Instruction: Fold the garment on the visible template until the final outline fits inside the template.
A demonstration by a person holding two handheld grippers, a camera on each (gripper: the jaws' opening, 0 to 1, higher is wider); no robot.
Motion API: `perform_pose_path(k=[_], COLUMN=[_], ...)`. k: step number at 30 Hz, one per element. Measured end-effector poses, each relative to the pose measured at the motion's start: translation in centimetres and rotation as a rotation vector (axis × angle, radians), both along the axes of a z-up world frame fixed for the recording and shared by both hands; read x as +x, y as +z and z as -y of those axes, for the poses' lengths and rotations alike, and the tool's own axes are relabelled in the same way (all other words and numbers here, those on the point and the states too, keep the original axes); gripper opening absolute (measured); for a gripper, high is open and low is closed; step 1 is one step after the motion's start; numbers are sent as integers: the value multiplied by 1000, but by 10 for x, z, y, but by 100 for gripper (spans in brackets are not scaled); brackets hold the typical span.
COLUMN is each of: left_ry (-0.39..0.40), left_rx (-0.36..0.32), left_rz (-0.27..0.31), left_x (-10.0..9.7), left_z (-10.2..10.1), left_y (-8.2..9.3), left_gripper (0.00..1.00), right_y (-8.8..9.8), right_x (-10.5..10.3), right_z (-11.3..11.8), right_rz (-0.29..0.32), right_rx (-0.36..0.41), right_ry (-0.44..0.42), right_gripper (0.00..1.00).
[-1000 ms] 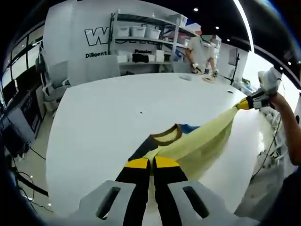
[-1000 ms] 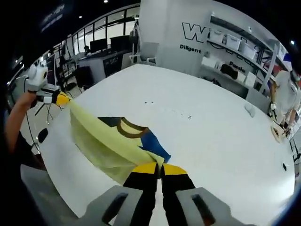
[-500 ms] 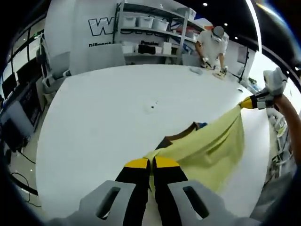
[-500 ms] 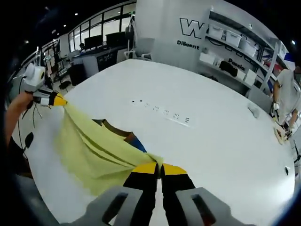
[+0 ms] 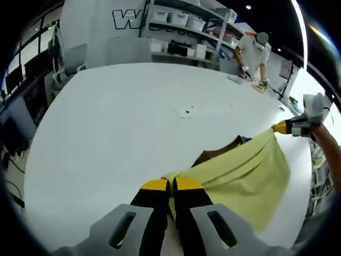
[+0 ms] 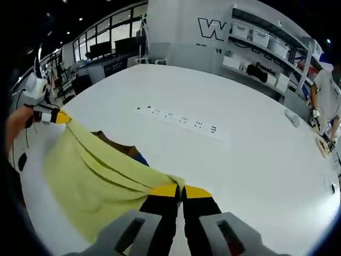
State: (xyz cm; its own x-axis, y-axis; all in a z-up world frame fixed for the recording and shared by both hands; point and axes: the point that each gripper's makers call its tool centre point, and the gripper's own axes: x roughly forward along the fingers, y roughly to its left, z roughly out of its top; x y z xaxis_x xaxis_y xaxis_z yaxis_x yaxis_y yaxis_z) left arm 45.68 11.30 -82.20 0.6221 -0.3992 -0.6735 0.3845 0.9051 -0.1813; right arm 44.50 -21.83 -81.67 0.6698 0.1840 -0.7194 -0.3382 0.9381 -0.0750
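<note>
**Garment stretched between two grippers**

White table spreads beneath. Left gripper and right gripper each pinch one edge of the yellow garment, pulling it taut above the table, likely to spread it flat for folding. No template outline can be made out.

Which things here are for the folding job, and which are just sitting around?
For the job:
- yellow shirt, stretched between the two grippers
- left gripper, shut on one end of it
- right gripper, shut on the other end
- white table beneath it

Just around:
- shelves with bins
- person working at the far side
- office chair
</note>
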Motion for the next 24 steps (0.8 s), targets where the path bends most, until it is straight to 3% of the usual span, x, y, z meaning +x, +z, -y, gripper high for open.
perform_pose_path(k=[3,10,16,24], left_ry=[25,26,33,40], left_rx=[9,100,132,126], left_rz=[7,53,123,169], left_x=[3,4,7,8], left_z=[-2,-5,-11,-13], left_y=[-10,-34,-39,-38], left_gripper=[0,0,0,0], right_y=[-10,-31,-45,-49], right_x=[3,5,3,3], right_z=[1,2,3,3], right_rz=[11,30,30,38], right_rx=[-6,-85,-144,-102], right_ry=[-4,13,44,16], right_gripper=[0,0,0,0])
